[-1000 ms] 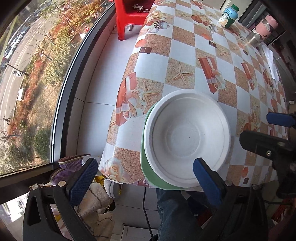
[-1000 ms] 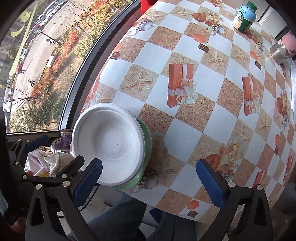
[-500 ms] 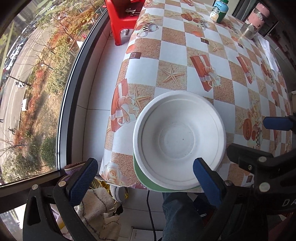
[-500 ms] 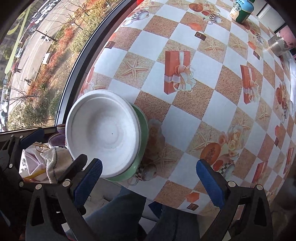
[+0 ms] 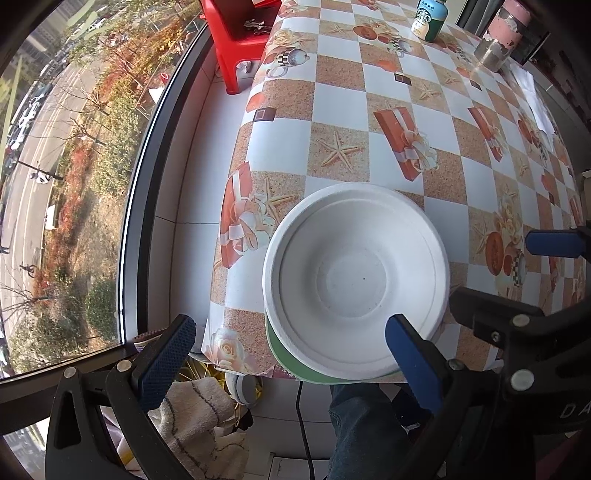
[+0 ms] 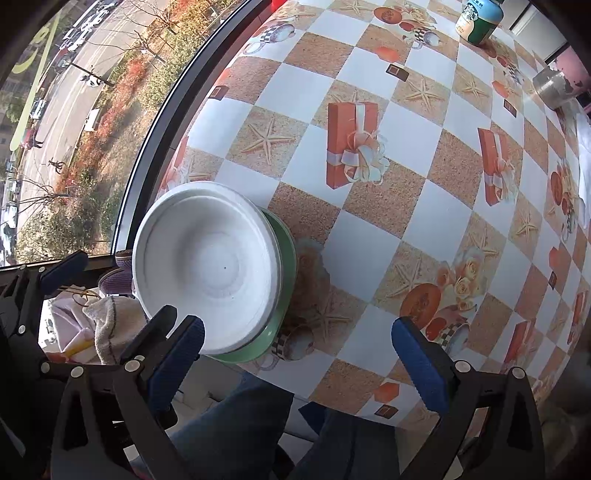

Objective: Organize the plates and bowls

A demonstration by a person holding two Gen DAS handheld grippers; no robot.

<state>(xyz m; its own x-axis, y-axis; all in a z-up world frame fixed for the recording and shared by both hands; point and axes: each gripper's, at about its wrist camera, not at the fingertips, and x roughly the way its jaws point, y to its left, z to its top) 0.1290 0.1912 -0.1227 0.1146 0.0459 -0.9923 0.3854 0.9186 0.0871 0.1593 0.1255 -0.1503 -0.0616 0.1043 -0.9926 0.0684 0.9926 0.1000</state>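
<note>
A white bowl (image 5: 356,280) sits stacked on a green plate (image 5: 282,349), whose rim shows only as a crescent beneath it. The pair rests at the near corner of the table (image 5: 439,122), overhanging the edge above a person's jeans-clad leg (image 5: 364,424).

The left gripper (image 5: 288,354) hangs just short of the stack with its jaws spread wide and nothing between them; its right-hand fingertip overlaps the bowl's near rim in the picture, though I cannot tell whether they touch.

The right gripper (image 6: 295,350) is likewise wide open and empty, with the stack ahead of its left-hand finger and bare tablecloth ahead of the other.

Far beyond both tools stand a green bottle (image 6: 478,20) and a pink-lidded jar (image 5: 498,37). A red stool (image 5: 236,33) stands off the table's far-left side, by the window.
</note>
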